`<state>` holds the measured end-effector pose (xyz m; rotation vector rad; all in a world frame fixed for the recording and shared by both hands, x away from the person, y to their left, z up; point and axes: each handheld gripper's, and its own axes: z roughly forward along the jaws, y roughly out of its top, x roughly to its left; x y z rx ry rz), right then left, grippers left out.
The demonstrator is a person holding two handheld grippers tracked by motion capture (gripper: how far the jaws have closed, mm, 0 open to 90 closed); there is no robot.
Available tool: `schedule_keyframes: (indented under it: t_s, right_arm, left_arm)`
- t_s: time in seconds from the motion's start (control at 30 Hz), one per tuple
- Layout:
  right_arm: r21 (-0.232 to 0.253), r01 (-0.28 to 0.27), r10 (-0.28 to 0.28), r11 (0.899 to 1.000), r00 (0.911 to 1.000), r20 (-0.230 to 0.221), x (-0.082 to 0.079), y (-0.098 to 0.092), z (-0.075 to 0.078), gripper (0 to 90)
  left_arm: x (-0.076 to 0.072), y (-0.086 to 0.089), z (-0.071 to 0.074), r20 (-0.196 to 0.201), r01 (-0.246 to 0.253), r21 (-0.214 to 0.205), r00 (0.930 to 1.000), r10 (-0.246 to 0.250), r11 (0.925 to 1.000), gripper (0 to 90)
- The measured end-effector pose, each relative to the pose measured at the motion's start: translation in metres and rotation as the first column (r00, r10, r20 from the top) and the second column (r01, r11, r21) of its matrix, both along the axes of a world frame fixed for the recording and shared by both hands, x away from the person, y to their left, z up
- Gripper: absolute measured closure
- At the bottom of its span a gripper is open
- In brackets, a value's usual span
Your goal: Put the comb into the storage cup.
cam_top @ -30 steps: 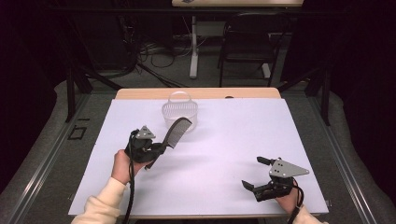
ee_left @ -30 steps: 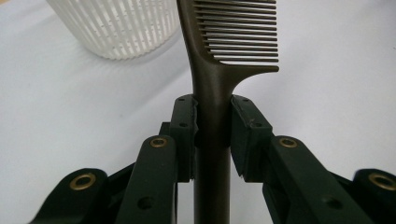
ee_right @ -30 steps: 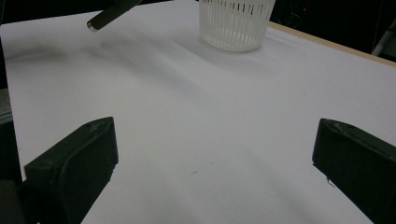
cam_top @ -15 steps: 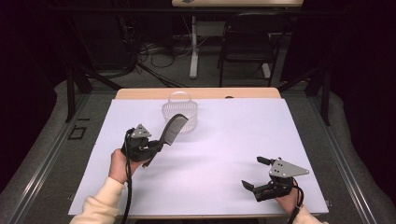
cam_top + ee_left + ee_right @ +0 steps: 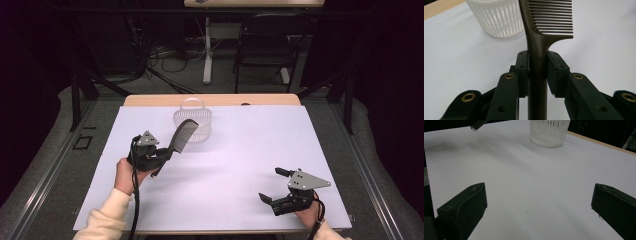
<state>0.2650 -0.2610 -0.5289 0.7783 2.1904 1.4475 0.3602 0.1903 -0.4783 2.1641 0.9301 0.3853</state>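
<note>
The left gripper (image 5: 162,156) is clamped on the handle of a dark comb (image 5: 181,136), holding it above the left half of the white table (image 5: 240,165). In the left gripper view the two black jaws press flat against either side of the comb's handle (image 5: 537,65), and the toothed part (image 5: 551,17) rises away from them, with the teeth pointing to the right of that view. From the high view the comb slants up and away from the person, and its far end overlaps the near left side of a white slatted basket (image 5: 194,124); whether it touches the basket cannot be told.

The basket stands upright near the far edge of the table, just in front of a strip of bare wood (image 5: 210,100), and has a thin arched handle (image 5: 192,101). In the right gripper view it sits at the top, well beyond the jaws (image 5: 549,132).

The right gripper (image 5: 274,186) rests low near the front right corner of the table, well apart from the comb and the basket. Its jaws are spread wide with nothing between them, only bare white tabletop (image 5: 536,195). A hand (image 5: 126,174) in a cream sleeve (image 5: 107,215) holds the left gripper.
</note>
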Motion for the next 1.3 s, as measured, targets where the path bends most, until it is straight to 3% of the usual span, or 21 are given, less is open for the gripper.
schedule_keyframes:
  t_s: [1.3]
  right_arm:
    - [0.001, 0.003, -0.003, 1.0, 1.0, 0.0, 0.0, 0.0, 0.0, 0.0]
  left_arm:
    - [0.02, 0.002, 0.016, 0.061, -0.042, -0.022, 0.9972, 0.043, 0.9989, 72.4]
